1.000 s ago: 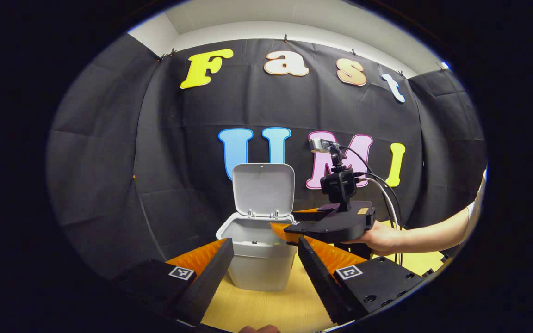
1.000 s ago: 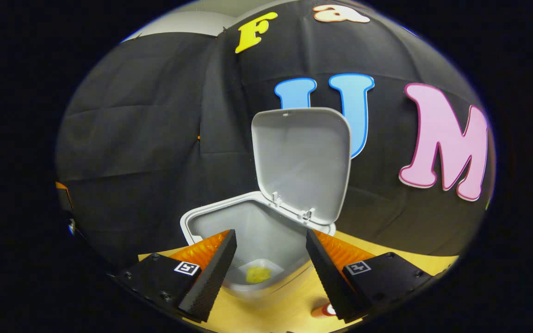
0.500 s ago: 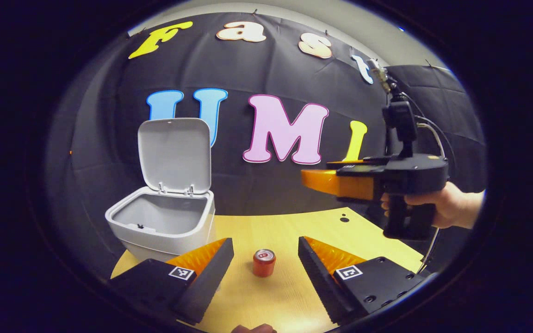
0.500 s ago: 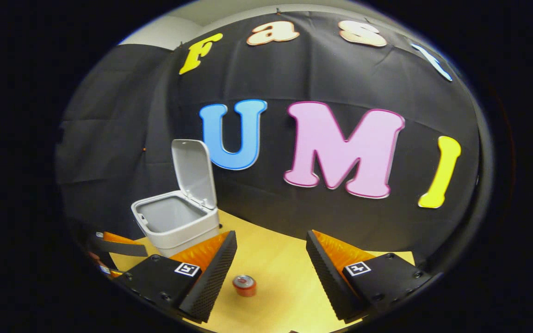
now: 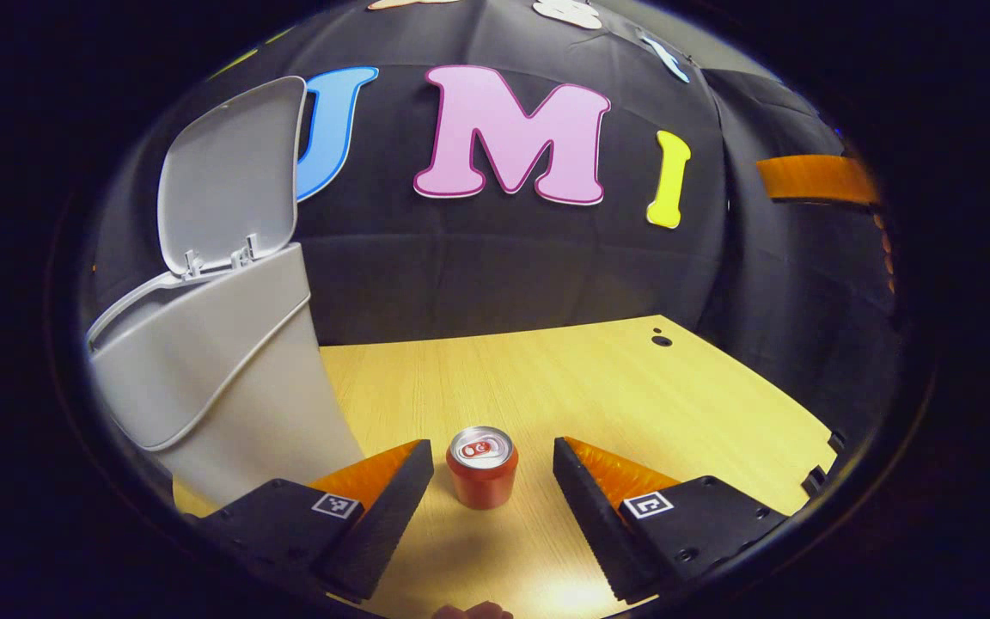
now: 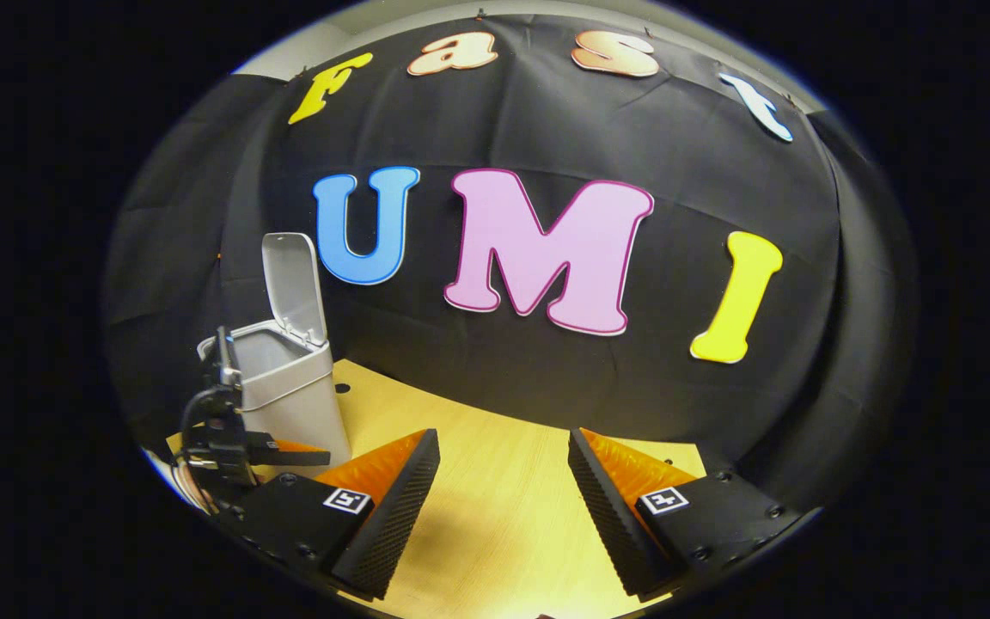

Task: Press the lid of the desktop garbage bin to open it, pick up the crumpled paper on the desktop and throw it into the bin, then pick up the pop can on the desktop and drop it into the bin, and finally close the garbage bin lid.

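A red pop can (image 5: 482, 468) stands upright on the wooden desktop (image 5: 581, 387), just ahead of my open left gripper (image 5: 493, 477) and between its two fingers, which are apart from it on either side. The grey garbage bin (image 5: 211, 370) rises close at the left with its lid (image 5: 229, 176) swung up. In the right gripper view the same bin (image 6: 284, 387) stands far left, lid (image 6: 295, 284) raised, and the left gripper (image 6: 276, 453) shows low beside it. My right gripper (image 6: 504, 490) hovers open over bare desktop with nothing between its fingers.
The black cloth wall closes the back and right of the desk. The desk's right edge (image 5: 817, 447) has notches, and two small holes (image 5: 660, 339) sit near the back. Part of the right gripper (image 5: 817, 179) shows at the upper right of the left gripper view.
My left gripper has dropped and moved forward to the can, which now sits between its fingers. My right gripper has pulled back to the right, away from the bin and the can.
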Motion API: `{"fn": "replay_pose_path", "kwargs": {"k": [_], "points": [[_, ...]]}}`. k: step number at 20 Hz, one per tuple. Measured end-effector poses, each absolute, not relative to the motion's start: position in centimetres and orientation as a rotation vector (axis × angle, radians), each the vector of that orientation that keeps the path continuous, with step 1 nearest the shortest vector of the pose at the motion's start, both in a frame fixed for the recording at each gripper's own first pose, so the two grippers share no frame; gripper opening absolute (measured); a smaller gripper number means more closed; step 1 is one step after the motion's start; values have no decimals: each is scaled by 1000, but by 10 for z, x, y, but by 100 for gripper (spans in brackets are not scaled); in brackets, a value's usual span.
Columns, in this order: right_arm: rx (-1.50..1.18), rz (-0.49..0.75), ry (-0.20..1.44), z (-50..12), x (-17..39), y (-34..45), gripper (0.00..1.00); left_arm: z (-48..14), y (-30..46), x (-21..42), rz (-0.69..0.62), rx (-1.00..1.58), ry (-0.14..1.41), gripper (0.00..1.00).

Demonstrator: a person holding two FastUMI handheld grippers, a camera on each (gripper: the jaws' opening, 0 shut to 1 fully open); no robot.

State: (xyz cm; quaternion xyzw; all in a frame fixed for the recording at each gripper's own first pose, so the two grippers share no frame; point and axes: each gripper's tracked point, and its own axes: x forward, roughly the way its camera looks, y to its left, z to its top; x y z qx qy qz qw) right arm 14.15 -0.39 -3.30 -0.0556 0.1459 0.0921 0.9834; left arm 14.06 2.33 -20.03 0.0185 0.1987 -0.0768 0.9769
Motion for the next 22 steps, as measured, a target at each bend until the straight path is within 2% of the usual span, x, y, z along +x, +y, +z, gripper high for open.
{"fn": "replay_pose_path", "kwargs": {"k": [6, 10, 13, 14, 18, 22], "points": [[-64, 148, 341, -49, 140, -10, 97, -241, 26, 179, -149, 55, 446, 96], [-86, 121, 358, -54, 141, -16, 97, -280, 27, 199, -157, 50, 528, 96], [-96, 108, 387, -60, 142, -19, 97, -287, 28, 208, -153, 60, 537, 96], [-98, 105, 393, -62, 142, -19, 97, -286, 28, 208, -153, 65, 536, 89], [-94, 112, 403, -63, 141, -20, 97, -258, 21, 200, -168, 46, 499, 87], [-75, 120, 395, -61, 139, -17, 97, -192, 15, 182, -190, 14, 396, 87]]}}
